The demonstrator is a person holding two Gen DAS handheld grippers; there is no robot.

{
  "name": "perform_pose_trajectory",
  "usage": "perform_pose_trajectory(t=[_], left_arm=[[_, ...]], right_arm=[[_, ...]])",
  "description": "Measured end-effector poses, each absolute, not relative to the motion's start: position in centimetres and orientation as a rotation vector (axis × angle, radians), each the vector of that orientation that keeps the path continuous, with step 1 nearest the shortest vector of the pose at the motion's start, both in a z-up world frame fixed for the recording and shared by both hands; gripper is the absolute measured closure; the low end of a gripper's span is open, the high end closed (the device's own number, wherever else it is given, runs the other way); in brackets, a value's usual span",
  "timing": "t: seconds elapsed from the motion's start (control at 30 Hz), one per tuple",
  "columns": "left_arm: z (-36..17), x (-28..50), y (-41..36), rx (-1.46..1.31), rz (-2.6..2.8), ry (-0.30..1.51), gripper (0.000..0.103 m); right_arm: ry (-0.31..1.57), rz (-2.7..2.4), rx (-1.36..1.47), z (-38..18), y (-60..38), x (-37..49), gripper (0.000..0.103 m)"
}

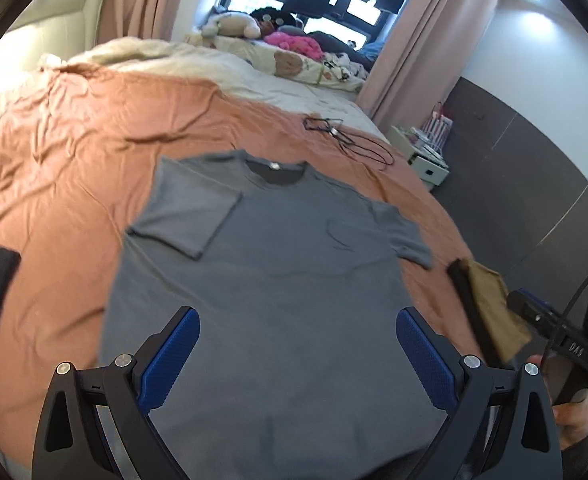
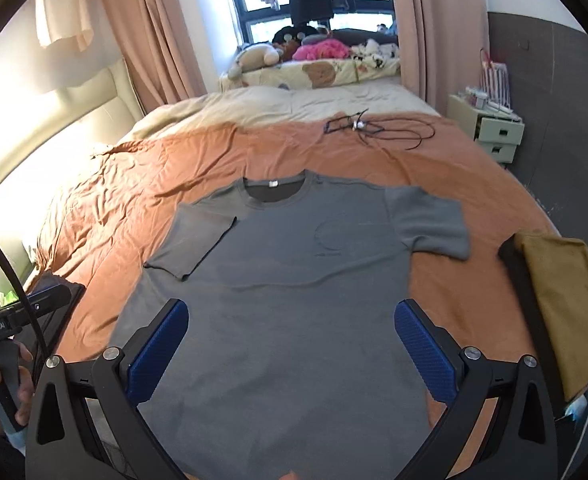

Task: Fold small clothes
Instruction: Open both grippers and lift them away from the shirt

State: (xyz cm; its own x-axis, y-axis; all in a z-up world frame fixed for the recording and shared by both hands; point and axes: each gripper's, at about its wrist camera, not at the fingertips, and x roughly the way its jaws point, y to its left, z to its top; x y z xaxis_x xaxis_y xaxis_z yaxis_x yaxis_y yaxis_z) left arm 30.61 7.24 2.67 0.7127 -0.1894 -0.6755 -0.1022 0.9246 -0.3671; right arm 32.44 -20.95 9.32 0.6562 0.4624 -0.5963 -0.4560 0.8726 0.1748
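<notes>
Grey T-shirt (image 2: 294, 280) lies flat on the orange bedspread (image 2: 174, 168), collar at twelve o'clock, hem nearest both grippers. Left gripper (image 1: 298, 360) and right gripper (image 2: 292, 352) hover above it, released and empty.

Both the left gripper (image 1: 298, 354) and right gripper (image 2: 292, 346) have black angular frames with silver round screws, textured blue pads (image 1: 172, 356), a black cable and small white lettering on the body.

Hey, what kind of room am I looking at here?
Most likely a bedroom: a wide bed with an orange cover, a bedside drawer unit, and curtains beside the window. A grey T-shirt lies spread on the bed.
</notes>
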Motion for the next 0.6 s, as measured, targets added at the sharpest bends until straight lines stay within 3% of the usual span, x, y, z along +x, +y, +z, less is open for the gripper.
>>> perform_pose_trajectory(t=[0.6], left_arm=[[5.7,29.7,2.2,-0.295,-0.092,0.718,0.004]], right_arm=[[0.723,0.436,0.095,9.7,-26.5,33.1,0.0]])
